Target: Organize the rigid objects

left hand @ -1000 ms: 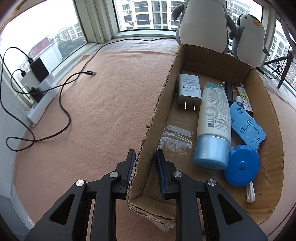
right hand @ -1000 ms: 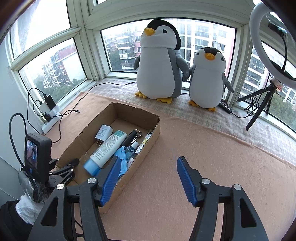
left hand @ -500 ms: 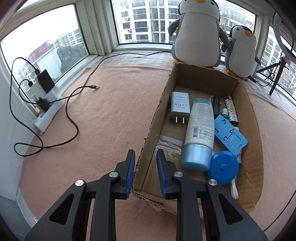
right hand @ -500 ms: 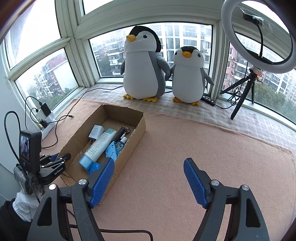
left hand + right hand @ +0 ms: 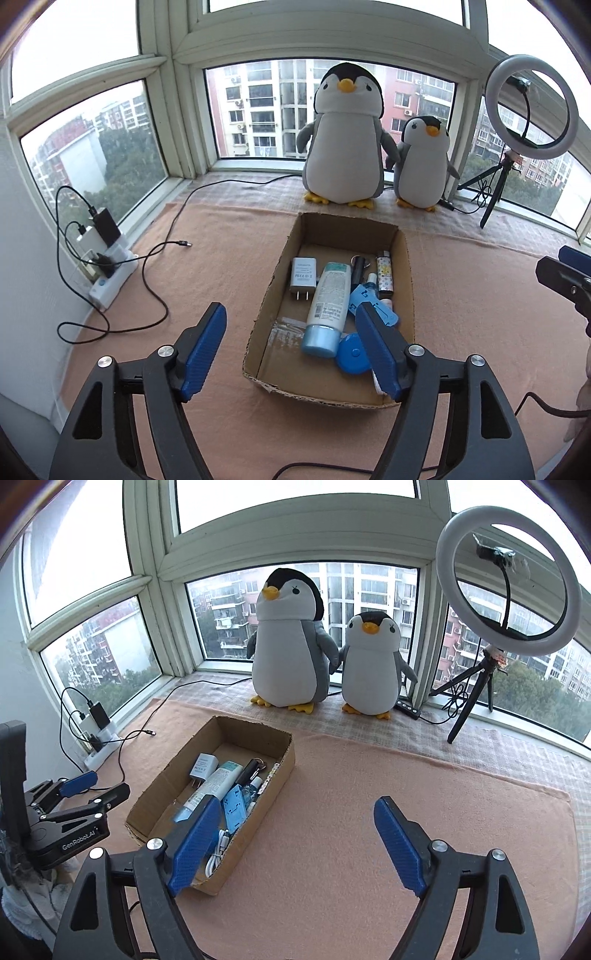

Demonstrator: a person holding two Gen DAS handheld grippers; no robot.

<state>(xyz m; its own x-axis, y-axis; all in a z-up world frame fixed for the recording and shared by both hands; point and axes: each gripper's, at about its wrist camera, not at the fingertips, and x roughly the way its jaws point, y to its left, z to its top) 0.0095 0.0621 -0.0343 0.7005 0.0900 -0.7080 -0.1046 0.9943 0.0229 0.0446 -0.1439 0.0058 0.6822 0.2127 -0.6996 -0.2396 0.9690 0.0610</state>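
A cardboard box (image 5: 402, 254) (image 5: 284, 760) lies on the pink mat. It holds a white charger (image 5: 303, 275), a white tube with a blue cap (image 5: 327, 306), a round blue tape measure (image 5: 352, 354), a blue plastic stand (image 5: 364, 299), a patterned lighter (image 5: 384, 273) and a white cable (image 5: 218, 849). My left gripper (image 5: 291, 343) is open and empty, raised in front of the box's near end. My right gripper (image 5: 295, 834) is open and empty, above the mat right of the box.
Two plush penguins (image 5: 347, 136) (image 5: 424, 162) stand on the sill behind the box. A ring light on a tripod (image 5: 506, 590) stands at the back right. A power strip with chargers and black cables (image 5: 107, 266) lies along the left wall.
My left gripper has let go of the box's left wall, opened wide and pulled back and up. My right gripper has risen and drawn back, staying open.
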